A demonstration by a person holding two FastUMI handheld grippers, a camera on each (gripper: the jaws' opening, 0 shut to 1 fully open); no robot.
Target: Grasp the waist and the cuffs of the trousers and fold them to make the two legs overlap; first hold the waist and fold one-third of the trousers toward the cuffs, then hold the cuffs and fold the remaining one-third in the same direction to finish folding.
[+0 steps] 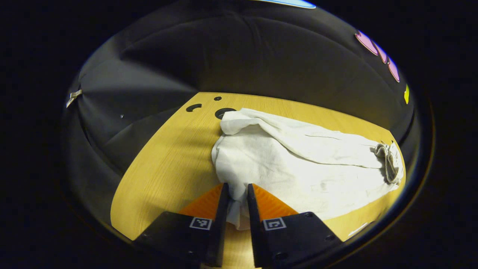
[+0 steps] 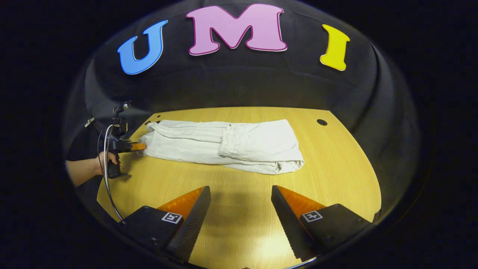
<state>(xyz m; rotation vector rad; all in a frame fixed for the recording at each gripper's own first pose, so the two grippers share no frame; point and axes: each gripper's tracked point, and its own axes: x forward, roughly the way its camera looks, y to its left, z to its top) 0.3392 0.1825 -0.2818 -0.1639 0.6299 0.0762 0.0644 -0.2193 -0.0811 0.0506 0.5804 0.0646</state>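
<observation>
Left gripper: you are clamping both fingers on a bunched edge of the trousers at their left end; in the right gripper view you are holding that gripper at the left edge of the cloth, your hand wrapped around its handle.

Trousers: they are lying on the wooden table, toward its far side, already doubled lengthwise, with the gathered waist folded over and resting about midway along the bundle.

Long axis: it is running left to right across the table, so the cloth is stretching rightward from your left gripper and lying crosswise ahead of your right.

Right gripper: you are keeping its fingers spread wide with nothing between them, hovering over bare table on the near side, apart from the cloth.

Nearer hand: your left is already on the cuff end; your right looks closer to the folded right end, so judging by this it would have to travel far-left to join the cuffs.

Hard to make out: whether the pinch is catching both cuffs or one layer; the bunched cloth is hiding this.
</observation>
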